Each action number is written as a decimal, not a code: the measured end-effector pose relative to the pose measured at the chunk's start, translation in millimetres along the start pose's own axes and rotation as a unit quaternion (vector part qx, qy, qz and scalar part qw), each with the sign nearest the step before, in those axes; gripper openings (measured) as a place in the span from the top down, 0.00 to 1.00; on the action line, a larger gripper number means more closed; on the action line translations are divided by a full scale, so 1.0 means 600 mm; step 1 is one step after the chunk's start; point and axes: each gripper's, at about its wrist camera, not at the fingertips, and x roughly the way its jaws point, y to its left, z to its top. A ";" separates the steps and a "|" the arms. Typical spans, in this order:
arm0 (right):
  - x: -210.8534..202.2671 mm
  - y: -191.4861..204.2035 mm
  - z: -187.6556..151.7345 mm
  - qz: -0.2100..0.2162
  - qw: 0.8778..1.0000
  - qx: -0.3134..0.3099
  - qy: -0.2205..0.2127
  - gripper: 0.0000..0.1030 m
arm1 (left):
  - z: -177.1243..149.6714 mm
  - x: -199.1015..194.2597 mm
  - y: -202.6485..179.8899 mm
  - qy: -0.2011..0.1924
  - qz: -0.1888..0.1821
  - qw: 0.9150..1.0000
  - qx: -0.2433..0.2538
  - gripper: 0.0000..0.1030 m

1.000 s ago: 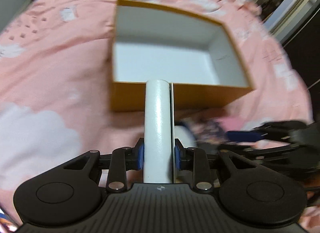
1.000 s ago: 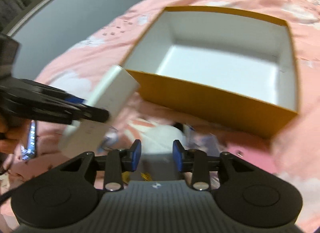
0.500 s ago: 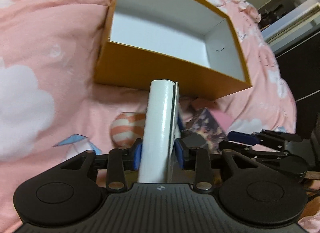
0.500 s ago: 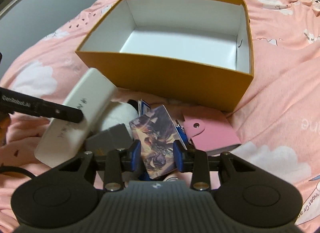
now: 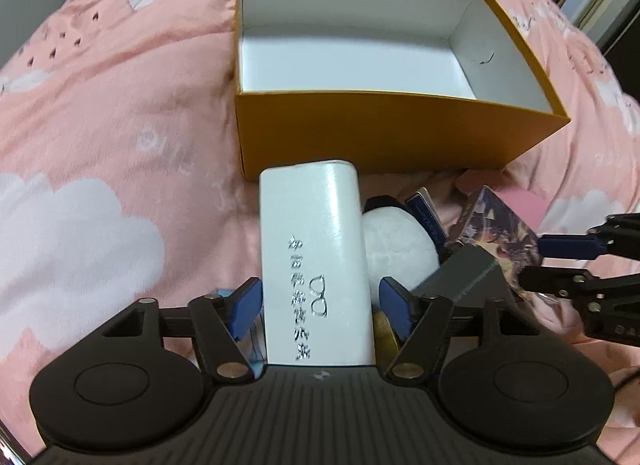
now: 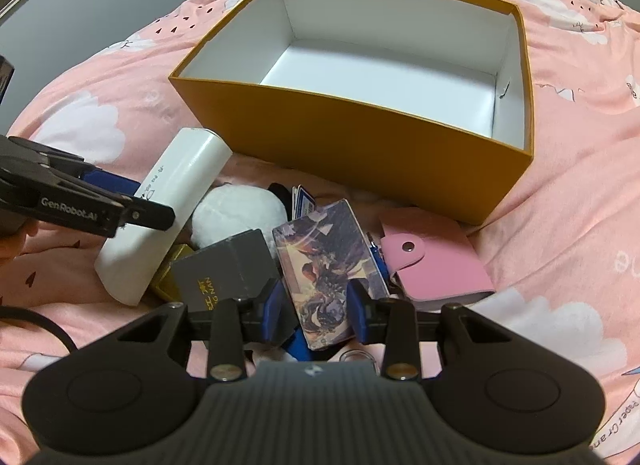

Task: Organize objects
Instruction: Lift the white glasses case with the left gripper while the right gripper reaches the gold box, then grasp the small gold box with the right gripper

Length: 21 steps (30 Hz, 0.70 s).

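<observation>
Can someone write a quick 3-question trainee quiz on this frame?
1. True or false: the orange box already has items inside.
2. Which thing lies between the blue pads of the right tool? A) pink card wallet B) illustrated card box C) white plush
3. Fill in: the left tool is opening around the white ______ case.

Key:
1. False. Its white interior is bare; everything lies on the pink bedspread in front of it.
2. B. The illustrated card box sits between the pads; the pink card wallet lies beside it, and the white plush is farther left.
3. Glasses. The white glasses case sits between the spreading pads.
</observation>
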 end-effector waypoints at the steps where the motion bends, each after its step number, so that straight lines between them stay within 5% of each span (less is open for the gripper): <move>1: -0.001 0.001 0.000 -0.001 1.000 -0.002 0.000 0.62 | 0.003 0.005 -0.005 0.003 0.012 1.000 0.008 0.21; 9: -0.012 0.018 0.009 0.028 0.999 -0.031 -0.011 0.62 | 0.007 0.038 0.015 0.034 0.037 0.999 -0.013 0.26; 16: -0.016 0.065 0.035 0.062 0.992 -0.106 -0.013 0.62 | -0.019 -0.011 0.045 -0.010 0.014 0.999 -0.037 0.27; 21: 0.002 0.122 0.058 0.100 0.976 -0.193 0.017 0.62 | -0.026 -0.056 0.059 -0.035 0.007 0.999 -0.036 0.27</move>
